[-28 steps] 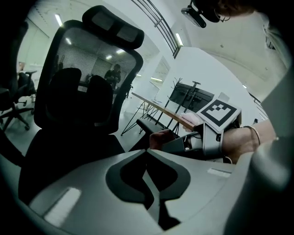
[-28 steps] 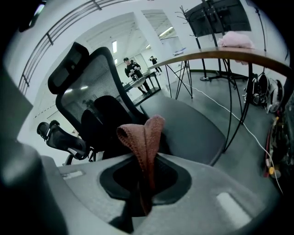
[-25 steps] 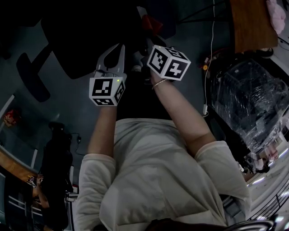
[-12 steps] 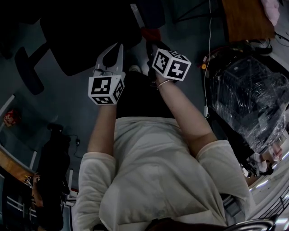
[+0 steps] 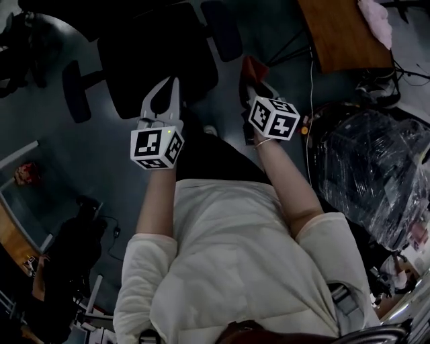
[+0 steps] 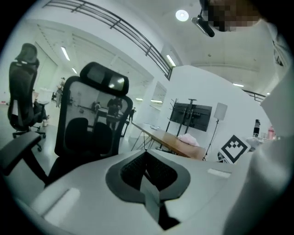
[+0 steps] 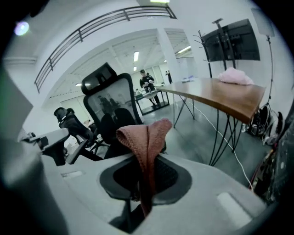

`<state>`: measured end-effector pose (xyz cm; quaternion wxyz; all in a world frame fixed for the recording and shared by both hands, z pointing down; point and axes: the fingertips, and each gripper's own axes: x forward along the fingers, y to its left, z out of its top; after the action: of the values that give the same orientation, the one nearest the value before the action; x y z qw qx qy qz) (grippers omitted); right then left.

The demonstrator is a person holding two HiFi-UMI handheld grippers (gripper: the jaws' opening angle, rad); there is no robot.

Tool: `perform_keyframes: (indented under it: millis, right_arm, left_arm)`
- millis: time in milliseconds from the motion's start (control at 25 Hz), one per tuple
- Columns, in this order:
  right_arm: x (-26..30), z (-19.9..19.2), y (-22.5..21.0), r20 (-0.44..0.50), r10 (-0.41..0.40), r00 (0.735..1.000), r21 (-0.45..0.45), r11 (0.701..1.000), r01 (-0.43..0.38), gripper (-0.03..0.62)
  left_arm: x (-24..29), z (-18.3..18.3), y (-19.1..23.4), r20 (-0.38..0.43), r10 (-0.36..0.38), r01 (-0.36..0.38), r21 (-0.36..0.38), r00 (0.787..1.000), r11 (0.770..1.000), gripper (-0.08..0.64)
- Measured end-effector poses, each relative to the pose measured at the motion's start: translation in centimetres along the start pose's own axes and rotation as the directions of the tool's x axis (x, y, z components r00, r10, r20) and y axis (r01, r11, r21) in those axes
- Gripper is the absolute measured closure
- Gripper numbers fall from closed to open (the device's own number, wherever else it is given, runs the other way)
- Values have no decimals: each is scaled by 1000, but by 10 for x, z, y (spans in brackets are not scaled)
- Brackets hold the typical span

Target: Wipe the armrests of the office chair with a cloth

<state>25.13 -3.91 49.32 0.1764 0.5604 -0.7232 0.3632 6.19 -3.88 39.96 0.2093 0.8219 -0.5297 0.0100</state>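
The black office chair [image 5: 158,57] stands ahead of me, with one armrest [image 5: 76,101] at the left and the other armrest [image 5: 222,30] at the upper right. My left gripper [image 5: 171,86] hovers over the seat's near edge, shut with nothing between its jaws. In the left gripper view the left gripper [image 6: 148,170] faces the chair's mesh back [image 6: 92,124] and an armrest [image 6: 18,149]. My right gripper [image 7: 146,179] is shut on a reddish-pink cloth [image 7: 147,135], which stands up out of the jaws. From the head view that cloth [image 5: 254,70] lies right of the chair, apart from both armrests.
A wooden table [image 5: 342,33] with a pink bundle [image 5: 376,17] on it stands at the upper right. A plastic-wrapped bulky object [image 5: 376,168] sits at the right, with cables [image 5: 310,87] on the floor beside it. More chairs [image 7: 69,124] stand further off.
The view has swung so the chair and both its armrests show more fully. The right gripper with the cloth has drifted right and slightly lower. Both grippers stay shut as before.
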Motion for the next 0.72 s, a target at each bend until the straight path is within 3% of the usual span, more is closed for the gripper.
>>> perform_keyframes:
  millis: [160,320,560,720]
  right_arm:
    - [-31,29,28,61,116,991,-116,987,-109,548]
    - [-77,48,52,131,163,978,-181,974,-138,548]
    - [-136,67,96,260,233,937,-307,940,-148,548]
    - [-188,52,121,298,283,912,-290,937,-196,548]
  left_arm:
    - [-42,52,-4,123,58,-65,56,991,996,555]
    - [-91,80,-9,174,91,-106,77,981,991,554]
    - [-154,99,-12,239,102,-127,89,965,988,554]
    - [-215,102,-22,285,117,-141,67,951,988,546]
